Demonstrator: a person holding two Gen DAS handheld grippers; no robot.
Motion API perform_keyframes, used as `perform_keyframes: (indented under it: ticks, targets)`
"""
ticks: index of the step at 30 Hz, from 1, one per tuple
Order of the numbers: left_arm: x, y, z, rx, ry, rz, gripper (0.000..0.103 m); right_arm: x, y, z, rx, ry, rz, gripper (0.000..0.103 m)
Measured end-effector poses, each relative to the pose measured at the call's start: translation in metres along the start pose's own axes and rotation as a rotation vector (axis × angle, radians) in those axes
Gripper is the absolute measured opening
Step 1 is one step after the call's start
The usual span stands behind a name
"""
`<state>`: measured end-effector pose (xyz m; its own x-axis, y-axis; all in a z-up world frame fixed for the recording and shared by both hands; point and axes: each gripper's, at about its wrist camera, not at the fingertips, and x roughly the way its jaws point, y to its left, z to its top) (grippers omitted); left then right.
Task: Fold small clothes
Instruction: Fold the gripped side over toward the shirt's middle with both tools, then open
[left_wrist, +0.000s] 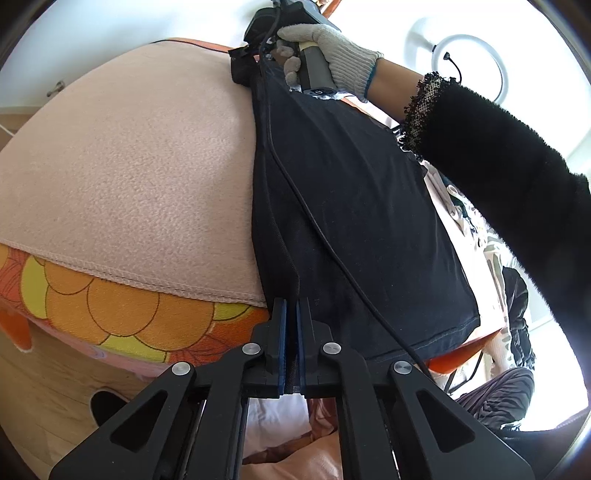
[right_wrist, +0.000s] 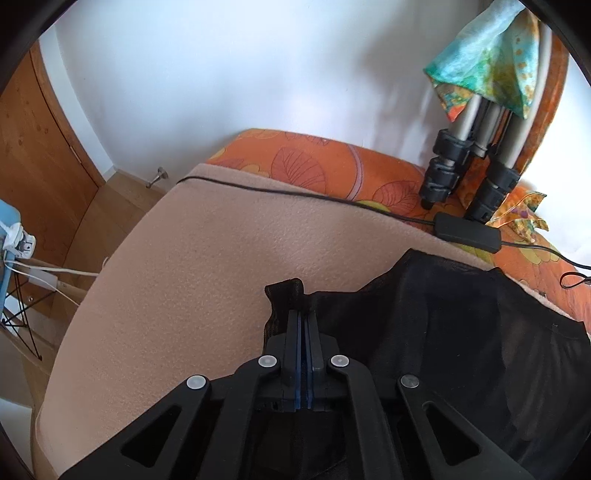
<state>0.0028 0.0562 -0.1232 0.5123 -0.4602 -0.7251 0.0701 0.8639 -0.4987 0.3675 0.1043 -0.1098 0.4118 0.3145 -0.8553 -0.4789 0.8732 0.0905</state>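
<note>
— So, where does the fold stand?

— Both corners look pinched. Low in the left wrist view the left gripper (left_wrist: 290, 306) has its jaws together on the near edge of the black garment (left_wrist: 354, 206), which runs up the middle of the frame across the pink fleece blanket (left_wrist: 129, 166). At the top, a gloved hand (left_wrist: 328, 48) holds the right gripper down at the far end of the same cloth.

— And the right one?

— In its own view, lower centre, the right gripper (right_wrist: 304, 317) is clamped on a puckered bit of the thin black fabric (right_wrist: 443, 314), which spreads off to the lower right.

— So the step is?

— I'd judge it the grasp before a fold: one long edge is taken at both ends.

— Next?

— Probably lifting both ends together and carrying that edge across, keeping it taut and level. Mind the black cable (left_wrist: 314, 221) lying over the cloth; it could snag or get folded in.
</note>
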Motion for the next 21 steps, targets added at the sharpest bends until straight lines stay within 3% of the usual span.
perform_keyframes:
  ticks: [11, 21]
  targets:
    - [-0.001, -0.031, 0.007, 0.091, -0.03, -0.046, 0.002, -0.058, -0.037, 0.004, 0.03, -0.098, -0.013, 0.0]
    - [0.026, -0.077, 0.008, 0.218, 0.028, -0.097, 0.002, -0.099, -0.12, -0.021, 0.125, -0.15, -0.116, 0.0]
